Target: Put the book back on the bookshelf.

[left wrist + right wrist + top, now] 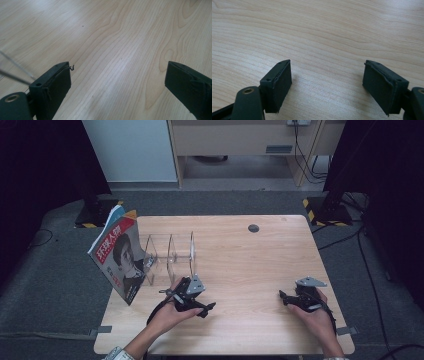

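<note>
While both hands rest on the wooden table (250,270), the left gripper (207,308) and the right gripper (284,297) have wide jaws holding nothing. The magazine (120,257) leans on the left end of the clear rack (172,254), far left. Its cover has 4 white Chinese characters on red, too small to read.

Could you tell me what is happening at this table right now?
A person holds a gripper in each hand over a wooden table. The left gripper sits beside a clear rack, with its jaws open and empty. The right gripper rests over bare wood at the right, also open and empty. Magazines lean at the rack's left end; its other slots look empty. Neither gripper is touching the magazines or the rack.
</note>
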### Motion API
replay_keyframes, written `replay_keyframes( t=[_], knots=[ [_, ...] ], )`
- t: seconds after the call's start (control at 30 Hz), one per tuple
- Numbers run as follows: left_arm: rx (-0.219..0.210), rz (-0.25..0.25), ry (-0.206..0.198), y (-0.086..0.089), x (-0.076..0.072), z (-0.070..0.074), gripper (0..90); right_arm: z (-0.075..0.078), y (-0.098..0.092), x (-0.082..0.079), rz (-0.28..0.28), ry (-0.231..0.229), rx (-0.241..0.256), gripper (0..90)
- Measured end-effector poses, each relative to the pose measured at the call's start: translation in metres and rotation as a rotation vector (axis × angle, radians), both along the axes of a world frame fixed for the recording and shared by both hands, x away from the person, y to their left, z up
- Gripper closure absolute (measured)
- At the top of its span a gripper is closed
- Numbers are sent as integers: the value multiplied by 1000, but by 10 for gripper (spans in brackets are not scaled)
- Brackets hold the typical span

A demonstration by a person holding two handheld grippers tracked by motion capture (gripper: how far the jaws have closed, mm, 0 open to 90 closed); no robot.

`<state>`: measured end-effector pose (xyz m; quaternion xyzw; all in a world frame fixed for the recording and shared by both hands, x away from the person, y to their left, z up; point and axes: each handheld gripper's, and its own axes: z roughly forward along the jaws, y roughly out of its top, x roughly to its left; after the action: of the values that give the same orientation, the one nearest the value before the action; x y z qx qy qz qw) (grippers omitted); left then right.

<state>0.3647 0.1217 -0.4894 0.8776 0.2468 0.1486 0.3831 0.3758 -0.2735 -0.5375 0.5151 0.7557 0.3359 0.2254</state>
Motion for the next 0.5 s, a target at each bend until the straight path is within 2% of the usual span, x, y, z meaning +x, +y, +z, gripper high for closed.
replay_keyframes(
  t=[0.13, 0.37, 0.5],
  knots=[
    [-27, -1, -2, -8, 2, 4, 62, 0, 0, 0, 0, 1, 0, 232],
    [-10, -19, 20, -30, 7, -4, 62, 0, 0, 0, 0, 1, 0, 231],
    [-4, -17, 50, -48, 15, -10, 62, 0, 1, 0, -2, 0, 0, 228]
  ],
)
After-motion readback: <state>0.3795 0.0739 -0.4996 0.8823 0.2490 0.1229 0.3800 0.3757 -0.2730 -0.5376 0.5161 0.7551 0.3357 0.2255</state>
